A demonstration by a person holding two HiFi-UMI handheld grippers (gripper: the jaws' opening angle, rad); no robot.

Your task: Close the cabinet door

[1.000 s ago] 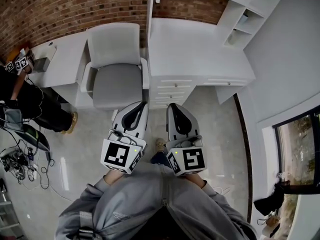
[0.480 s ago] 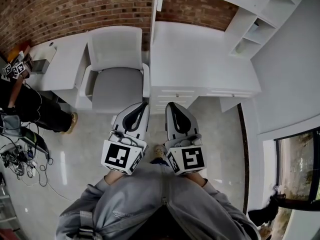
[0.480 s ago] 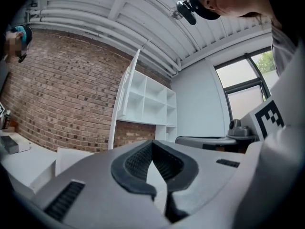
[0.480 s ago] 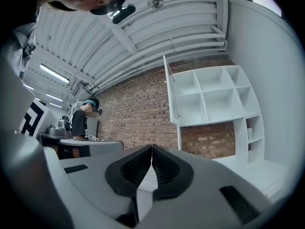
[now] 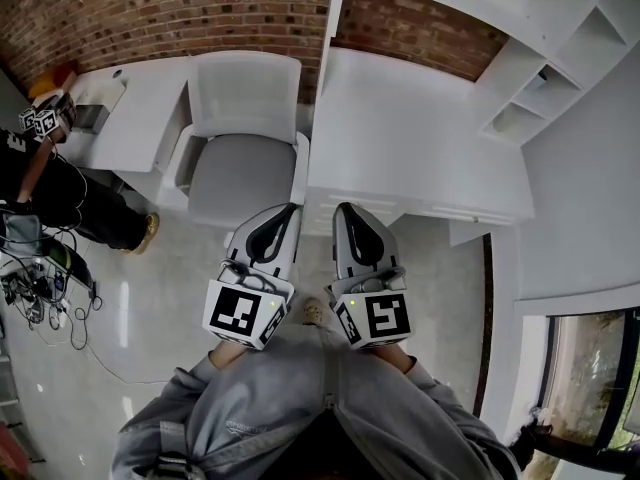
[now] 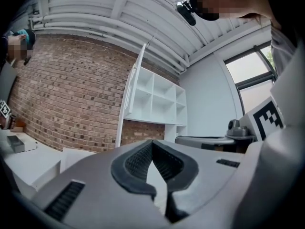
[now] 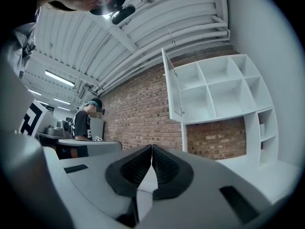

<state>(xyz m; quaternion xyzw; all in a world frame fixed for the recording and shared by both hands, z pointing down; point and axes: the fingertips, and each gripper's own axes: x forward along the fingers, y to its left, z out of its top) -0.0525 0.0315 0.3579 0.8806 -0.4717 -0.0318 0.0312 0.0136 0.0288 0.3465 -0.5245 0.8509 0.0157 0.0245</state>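
Note:
The white wall cabinet [image 5: 520,28] with open shelves hangs above the white desk [image 5: 420,138]. Its door [image 5: 335,8] stands open, seen edge-on from above. The same door [image 6: 133,92] shows swung out in the left gripper view, and the door [image 7: 172,87] with the shelves behind it in the right gripper view. My left gripper [image 5: 288,211] and right gripper [image 5: 342,211] are held side by side in front of my body, pointing level toward the desk, well short of the door. Both are shut with nothing between the pads.
A grey chair [image 5: 243,138] stands left of the desk, right ahead of my left gripper. A white side table [image 5: 130,108] is further left. Another person [image 5: 50,188] stands at the far left by cables [image 5: 40,308] on the floor. A window [image 5: 580,368] is at lower right.
The desk, chair and cabinet have come closer and slid lower in the head view as I moved forward. Both grippers keep their place before me and stay shut.

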